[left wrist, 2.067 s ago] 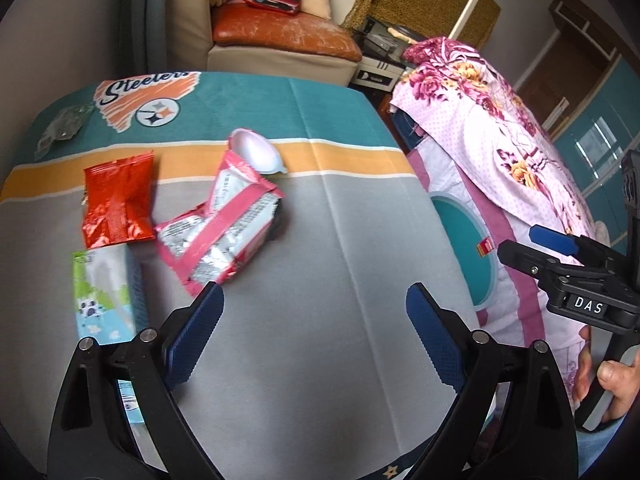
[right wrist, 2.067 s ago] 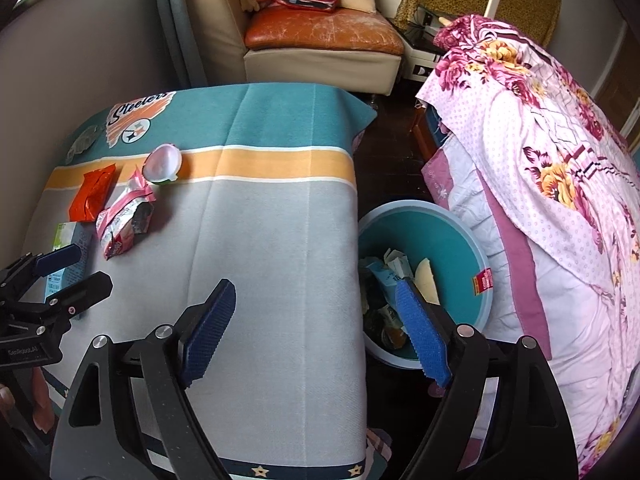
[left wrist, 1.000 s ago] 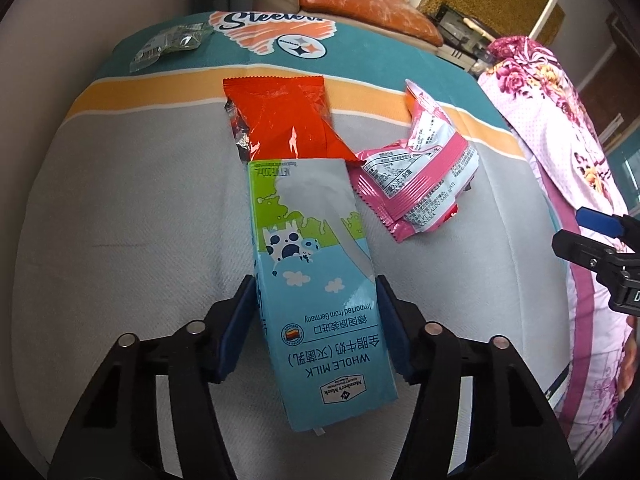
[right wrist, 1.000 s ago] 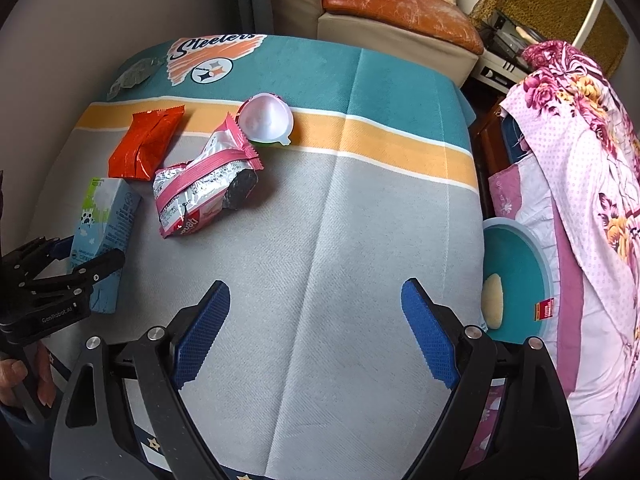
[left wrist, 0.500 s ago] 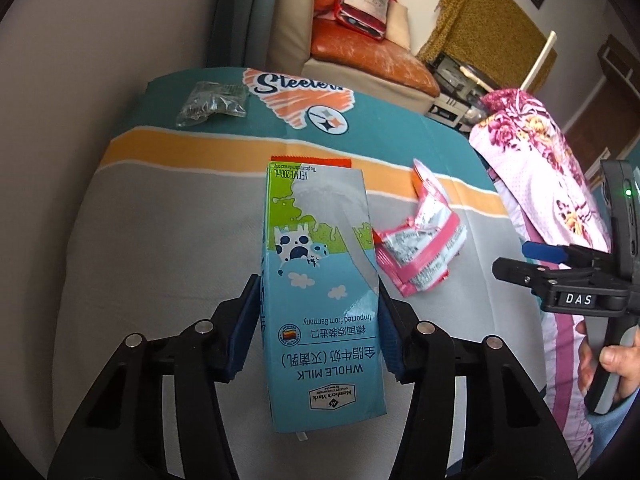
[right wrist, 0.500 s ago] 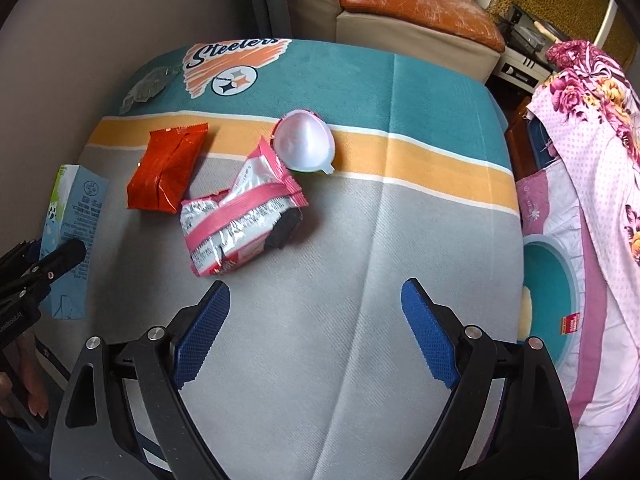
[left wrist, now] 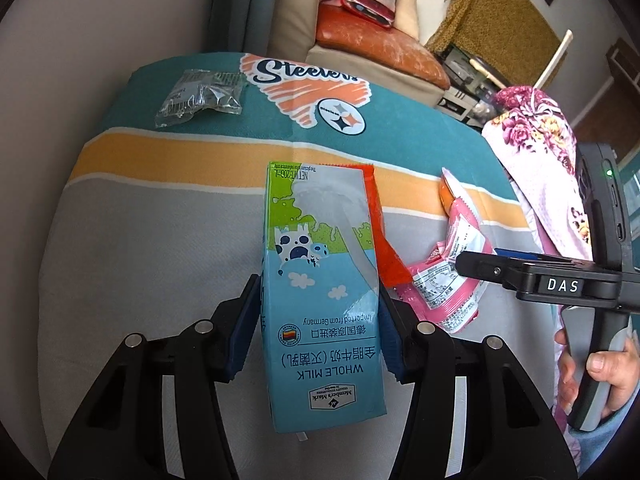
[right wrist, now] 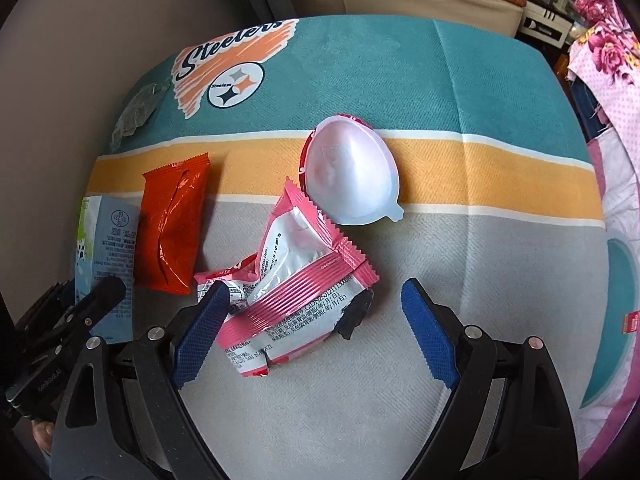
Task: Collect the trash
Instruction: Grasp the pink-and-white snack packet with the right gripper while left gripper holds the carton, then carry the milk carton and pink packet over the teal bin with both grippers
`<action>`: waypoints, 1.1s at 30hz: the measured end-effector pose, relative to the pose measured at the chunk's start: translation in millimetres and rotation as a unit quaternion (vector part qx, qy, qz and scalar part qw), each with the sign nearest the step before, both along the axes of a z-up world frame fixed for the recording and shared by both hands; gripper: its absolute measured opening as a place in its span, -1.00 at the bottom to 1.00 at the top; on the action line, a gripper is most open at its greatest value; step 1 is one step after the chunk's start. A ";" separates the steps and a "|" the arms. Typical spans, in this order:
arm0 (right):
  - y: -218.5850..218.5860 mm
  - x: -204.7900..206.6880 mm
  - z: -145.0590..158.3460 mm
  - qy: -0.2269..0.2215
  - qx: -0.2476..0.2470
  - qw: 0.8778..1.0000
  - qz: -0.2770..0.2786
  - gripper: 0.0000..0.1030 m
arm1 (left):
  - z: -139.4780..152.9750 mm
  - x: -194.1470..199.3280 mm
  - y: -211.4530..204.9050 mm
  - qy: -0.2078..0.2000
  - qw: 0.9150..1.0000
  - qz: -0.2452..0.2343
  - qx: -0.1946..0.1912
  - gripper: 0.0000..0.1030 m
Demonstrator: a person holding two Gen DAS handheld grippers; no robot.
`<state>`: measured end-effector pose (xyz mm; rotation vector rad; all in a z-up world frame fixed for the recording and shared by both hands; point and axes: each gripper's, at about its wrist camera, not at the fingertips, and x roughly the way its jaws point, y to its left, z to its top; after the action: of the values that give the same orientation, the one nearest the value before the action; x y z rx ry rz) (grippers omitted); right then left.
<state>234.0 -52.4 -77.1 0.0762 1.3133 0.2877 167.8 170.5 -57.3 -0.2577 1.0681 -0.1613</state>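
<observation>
My left gripper is shut on a blue and green milk carton, held upright-ish above the cloth; the carton also shows at the left edge of the right wrist view. A red snack wrapper lies beside it, partly hidden behind the carton in the left wrist view. My right gripper stands open just above a crumpled pink and silver wrapper, whose lower part lies between the two blue pads without touching them. A white plastic cup lies beyond the wrapper on the orange stripe.
A clear plastic bag lies at the far left by the Steelers logo. A teal bin stands off the table's right edge, next to a floral pink cover. A sofa is behind the table. A hand holds the right gripper.
The left gripper has lifted the milk carton off the cloth and tipped it up. The right gripper has come down and to the left, over the pink wrapper.
</observation>
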 end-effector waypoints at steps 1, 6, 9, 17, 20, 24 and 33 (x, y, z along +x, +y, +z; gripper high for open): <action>0.3 -0.7 -0.9 -0.002 0.004 1.000 0.002 0.56 | -1.9 1.0 -0.3 0.003 1.000 0.001 0.000 0.06; -0.7 -7.5 3.3 -0.013 0.025 0.999 0.015 -0.14 | -6.8 1.1 -2.9 0.010 1.000 0.002 0.005 0.03; -3.4 -15.0 13.0 -0.030 0.022 0.999 0.021 -0.37 | -5.7 -0.2 -5.6 0.010 1.000 0.002 0.008 0.03; -28.3 -36.5 32.2 -0.055 0.021 0.998 0.022 -0.67 | 5.5 -16.7 -23.0 -0.001 1.000 -0.003 0.025 0.01; -45.0 -47.0 39.5 -0.060 0.024 0.998 0.018 -0.67 | 14.1 -25.3 -36.3 -0.008 0.999 -0.015 0.031 0.01; -73.0 -61.0 49.8 -0.073 0.026 0.997 0.001 -0.67 | 24.0 -31.3 -61.4 -0.014 0.999 -0.037 0.033 0.01; -152.1 -83.5 72.2 -0.105 0.023 0.992 -0.057 -0.67 | 36.8 -29.2 -145.9 -0.025 0.993 -0.106 0.042 0.01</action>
<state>150.4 -204.5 -5.0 0.1566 1.0881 0.2222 138.6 24.6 -20.5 -0.0632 1.0495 -0.3106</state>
